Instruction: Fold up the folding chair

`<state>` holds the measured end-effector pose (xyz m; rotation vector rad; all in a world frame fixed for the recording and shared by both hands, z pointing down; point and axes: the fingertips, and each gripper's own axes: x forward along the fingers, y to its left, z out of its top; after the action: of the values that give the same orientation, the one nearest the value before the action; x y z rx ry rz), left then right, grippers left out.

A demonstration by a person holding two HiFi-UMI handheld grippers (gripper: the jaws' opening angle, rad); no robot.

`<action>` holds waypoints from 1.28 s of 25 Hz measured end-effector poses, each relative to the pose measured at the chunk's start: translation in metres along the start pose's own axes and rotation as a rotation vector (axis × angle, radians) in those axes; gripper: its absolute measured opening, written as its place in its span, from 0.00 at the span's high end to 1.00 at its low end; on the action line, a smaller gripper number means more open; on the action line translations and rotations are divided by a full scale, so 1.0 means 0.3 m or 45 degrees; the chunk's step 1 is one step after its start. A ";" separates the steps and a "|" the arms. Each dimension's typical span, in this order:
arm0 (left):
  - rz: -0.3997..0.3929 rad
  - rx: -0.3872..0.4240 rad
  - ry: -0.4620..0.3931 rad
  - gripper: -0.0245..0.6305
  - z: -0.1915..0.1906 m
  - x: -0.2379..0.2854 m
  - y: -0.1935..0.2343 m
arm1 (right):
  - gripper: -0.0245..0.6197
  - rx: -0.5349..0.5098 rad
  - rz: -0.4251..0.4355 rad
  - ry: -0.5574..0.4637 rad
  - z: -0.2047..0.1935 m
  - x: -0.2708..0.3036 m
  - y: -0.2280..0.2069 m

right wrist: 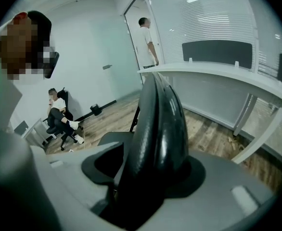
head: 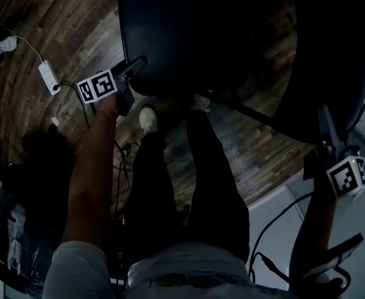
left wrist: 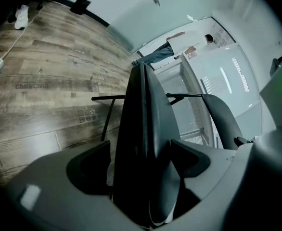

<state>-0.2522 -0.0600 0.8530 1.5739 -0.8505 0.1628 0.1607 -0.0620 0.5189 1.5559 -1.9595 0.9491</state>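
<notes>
Two tongs meet the folding chair (head: 189, 17), which stands unfolded on the wooden floor (head: 64, 23) just ahead of our feet. From the head view we look down on its dark seat (head: 182, 55) spread broad and flat, with the backrest (head: 332, 48) rising at the right and a thin frame tube (head: 257, 113) running between the two.

Our left tongs (head: 136, 64) reach the seat's near left corner. In the left gripper view the seat shows edge-on between the jaws, which stand wide apart; a sliver of gap shows on the left side, so we read them as open around the edge and not pinching it.

Our right tongs (head: 324, 118) sit at the backrest's near edge. In the right gripper view the black, rounded rim of the backrest fills the space between the jaws, and they appear closed onto it.

One white shoe (head: 147, 118) shows below the seat's front edge. A white power strip (head: 48, 76) lies on the floor well to the left, its cord trailing away. Farther back in the room, one person sits on a chair (right wrist: 59, 112) and another stands by a glass door (right wrist: 146, 40).
</notes>
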 end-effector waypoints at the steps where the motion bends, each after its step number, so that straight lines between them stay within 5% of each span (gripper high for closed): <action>1: -0.018 -0.004 0.006 0.34 0.002 0.001 0.001 | 0.59 0.006 0.006 -0.006 0.003 0.000 0.009; 7: -0.165 0.002 0.088 0.36 -0.003 0.038 -0.023 | 0.59 0.011 -0.074 -0.009 -0.006 -0.007 -0.006; 14: -0.213 -0.032 0.136 0.39 -0.016 0.071 -0.054 | 0.65 0.068 -0.037 0.007 -0.013 -0.006 -0.039; 22: -0.162 -0.124 0.201 0.41 -0.047 0.064 -0.057 | 0.73 0.098 -0.039 0.013 0.004 -0.028 -0.040; 32: -0.178 -0.032 0.231 0.46 -0.034 0.054 -0.107 | 0.78 0.041 -0.045 -0.029 0.036 -0.045 0.016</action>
<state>-0.2178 -0.0592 0.8384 1.5629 -0.5972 0.1903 0.1600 -0.0608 0.5009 1.6205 -1.9344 0.9576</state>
